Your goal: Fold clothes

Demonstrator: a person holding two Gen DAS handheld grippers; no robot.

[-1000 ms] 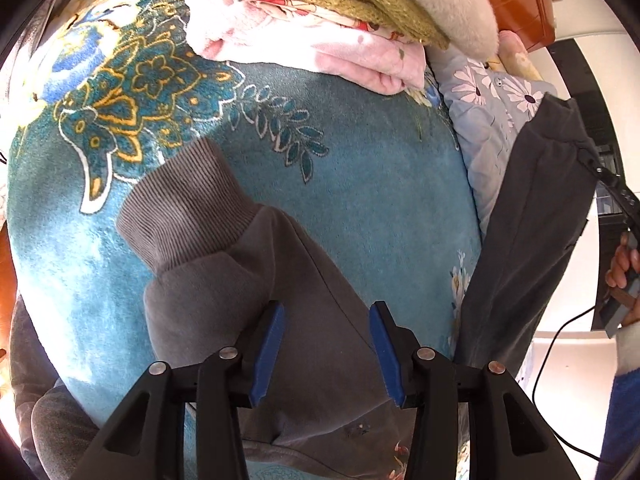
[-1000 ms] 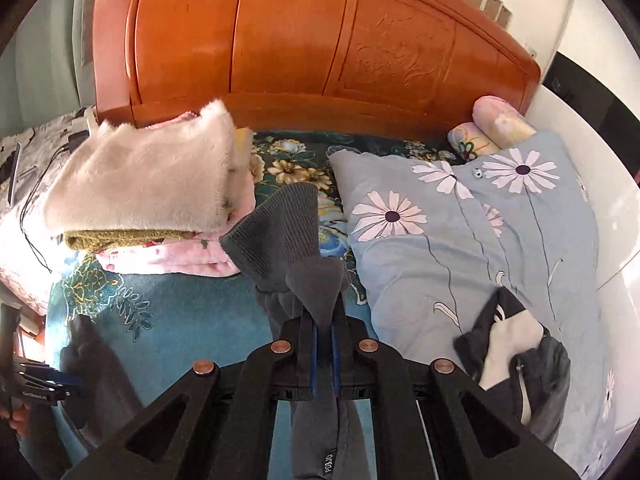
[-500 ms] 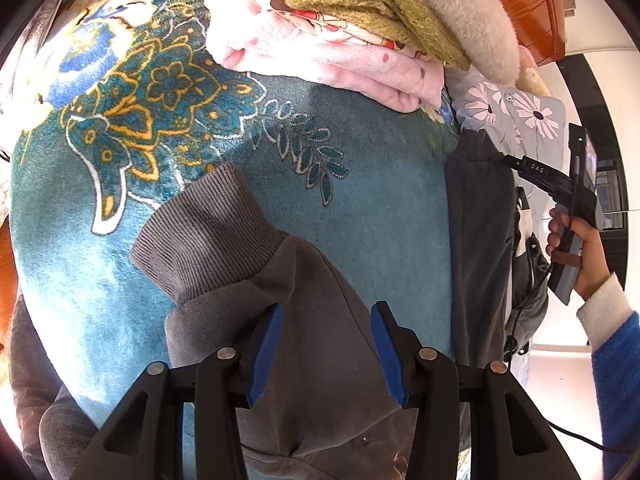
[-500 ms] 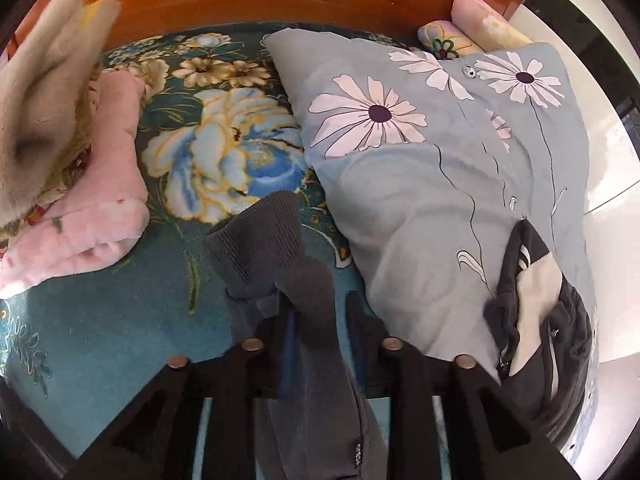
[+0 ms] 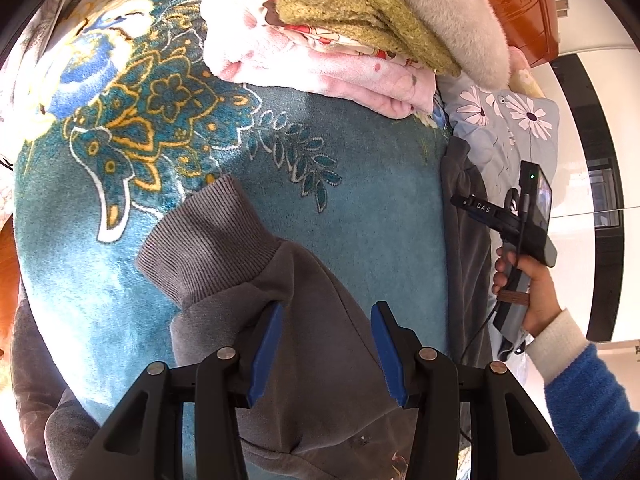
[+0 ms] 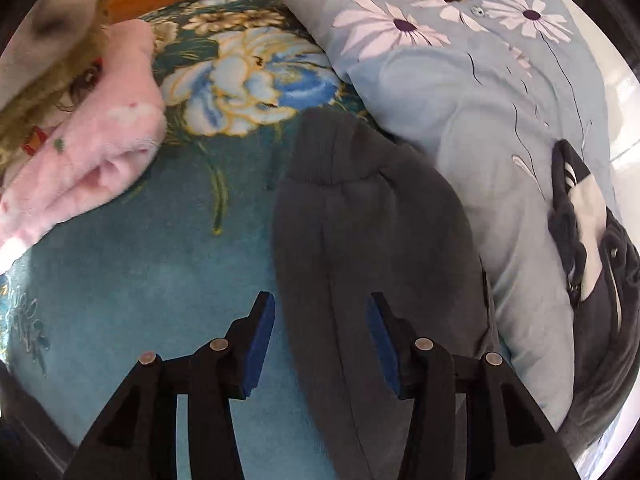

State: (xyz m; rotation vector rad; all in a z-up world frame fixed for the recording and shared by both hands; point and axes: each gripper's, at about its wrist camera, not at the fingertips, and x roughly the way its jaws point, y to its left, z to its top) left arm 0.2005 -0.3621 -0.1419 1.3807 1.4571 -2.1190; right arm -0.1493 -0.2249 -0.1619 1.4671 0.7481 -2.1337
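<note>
Both tools stand with their blue pads apart, gripping nothing. My left tool (image 5: 326, 350) hovers over one grey fleece sleeve (image 5: 304, 320) — its ribbed cuff (image 5: 208, 240) lies ahead and to the left. My right tool (image 6: 322, 346) sits over the other sleeve (image 6: 372, 248), long axis running straight ahead, cuff farthest, on the plush teal bed cover (image 6: 140, 280).

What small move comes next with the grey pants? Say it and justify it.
Probably close the left tool on the grey fleece pant leg: its jaws stand open astride that fabric, while the right tool is open too, its grey ribbed-cuff leg lying flat on the teal floral blanket.
</note>
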